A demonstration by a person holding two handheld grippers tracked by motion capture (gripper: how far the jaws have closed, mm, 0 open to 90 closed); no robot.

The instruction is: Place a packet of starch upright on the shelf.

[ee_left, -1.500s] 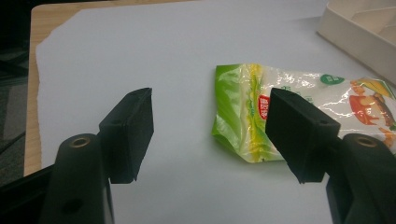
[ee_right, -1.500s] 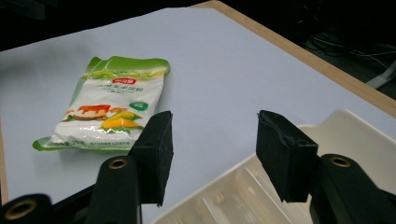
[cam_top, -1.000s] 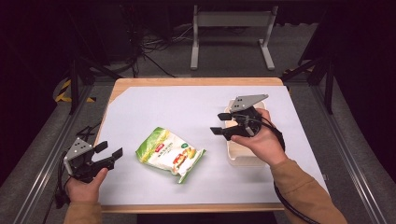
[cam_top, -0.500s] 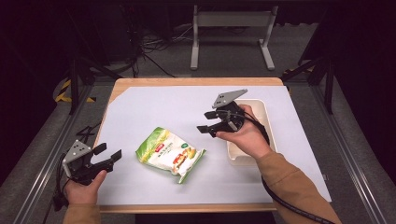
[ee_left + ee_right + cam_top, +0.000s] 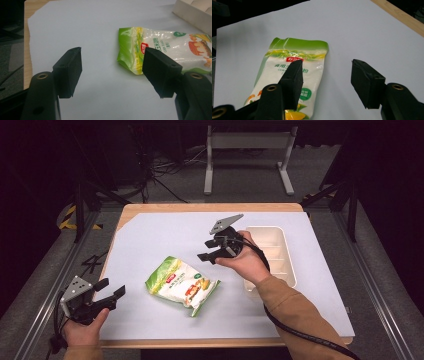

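- Lying flat, the green-and-white corn starch bag [image 5: 183,285] ran diagonally, sealed green end toward the table's far left.
- Beside it sat the cream divided tray [image 5: 287,254], contents not discernible.
- Right gripper [image 5: 210,255] hovered wide, having just narrowed slightly, gripping nothing.
- Left gripper [image 5: 111,289] gaped, unladen.

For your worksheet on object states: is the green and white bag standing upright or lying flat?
Lying flat. The bag rests printed face up on the white sheet, sealed edges level with the surface.
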